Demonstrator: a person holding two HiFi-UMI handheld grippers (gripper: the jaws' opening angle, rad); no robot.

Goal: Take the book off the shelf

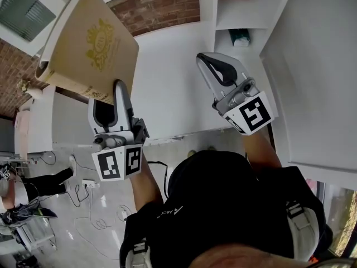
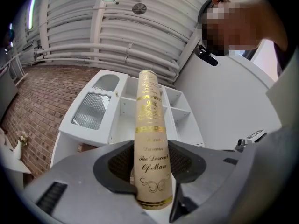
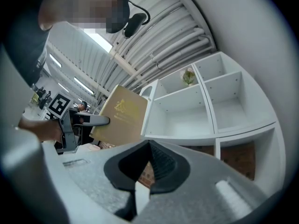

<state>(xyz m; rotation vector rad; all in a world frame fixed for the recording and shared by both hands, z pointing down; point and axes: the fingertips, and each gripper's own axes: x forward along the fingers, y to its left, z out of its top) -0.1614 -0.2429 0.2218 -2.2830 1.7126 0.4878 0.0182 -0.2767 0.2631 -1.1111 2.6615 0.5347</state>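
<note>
The book is a tan hardcover with gold ornament on its cover and spine. It is out of the white shelf unit and held up in the air to the shelf's left. My left gripper is shut on its lower edge. In the left gripper view the spine stands upright between the jaws of the left gripper. My right gripper hangs in front of the shelf, shut and empty. In the right gripper view, past the right gripper, are the book, the left gripper and the empty compartments.
A small greenish item sits in an upper shelf compartment, seen also in the right gripper view. A brick wall runs behind the shelf. A white cabinet with a ribbed glass door stands left of the open compartments.
</note>
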